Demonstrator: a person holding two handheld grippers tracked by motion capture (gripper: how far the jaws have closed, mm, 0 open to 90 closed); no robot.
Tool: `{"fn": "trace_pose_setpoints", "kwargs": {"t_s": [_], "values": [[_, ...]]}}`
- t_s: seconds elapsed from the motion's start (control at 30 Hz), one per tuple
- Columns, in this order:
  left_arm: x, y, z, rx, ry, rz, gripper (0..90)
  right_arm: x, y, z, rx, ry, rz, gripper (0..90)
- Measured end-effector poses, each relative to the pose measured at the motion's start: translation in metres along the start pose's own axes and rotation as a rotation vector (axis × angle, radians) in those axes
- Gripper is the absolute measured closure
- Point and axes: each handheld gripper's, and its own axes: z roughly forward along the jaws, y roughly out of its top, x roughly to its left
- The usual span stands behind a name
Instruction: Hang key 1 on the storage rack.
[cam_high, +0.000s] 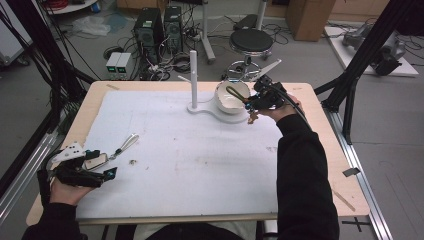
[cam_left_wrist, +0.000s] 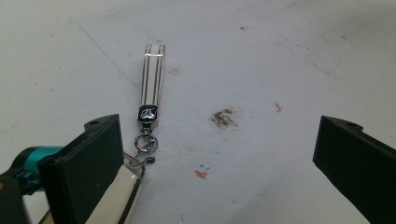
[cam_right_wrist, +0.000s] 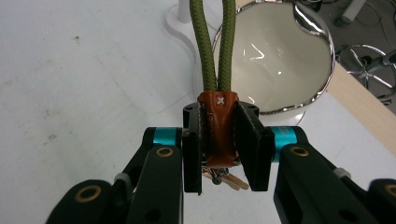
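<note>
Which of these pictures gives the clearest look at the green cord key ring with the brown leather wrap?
The right gripper view: the olive-green cord key ring with brown leather wrap sits close up, clamped between the right gripper's black jaws, stitching visible and a key below. The high view shows it small, its loop over the white bowl.

The place is looking like a research lab or a technical workshop, not a home. A wooden table (cam_high: 327, 150) is standing on a grey floor (cam_high: 395, 130), and a white sheet (cam_high: 200, 165) is covering most of its top. Black metal frame bars (cam_high: 367, 50) are rising at both sides of the table. Behind it, two computer towers (cam_high: 159, 30) are standing on the floor, with many loose cables (cam_high: 170, 65) lying around them. A round black stool (cam_high: 251, 42) and cardboard boxes (cam_high: 310, 17) are standing farther back.
</note>
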Motion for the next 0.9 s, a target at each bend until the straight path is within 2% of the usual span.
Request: {"fn": "trace_pose_setpoints", "kwargs": {"t_s": [0.33,0.43,0.9], "values": [[0.0,0.0,0.0,0.0,-0.002,0.002,2.3,0.008,0.031,-0.003,-0.004,0.009,-0.049,72.8],[0.0,0.0,-0.001,-0.005,0.0,-0.002,2.3,0.01,0.041,-0.005,-0.022,0.014,-0.057,72.8],[0.001,0.0,-0.004,-0.013,-0.003,-0.015,2.3,0.025,0.081,0.005,-0.039,0.025,-0.111,72.8]]}}
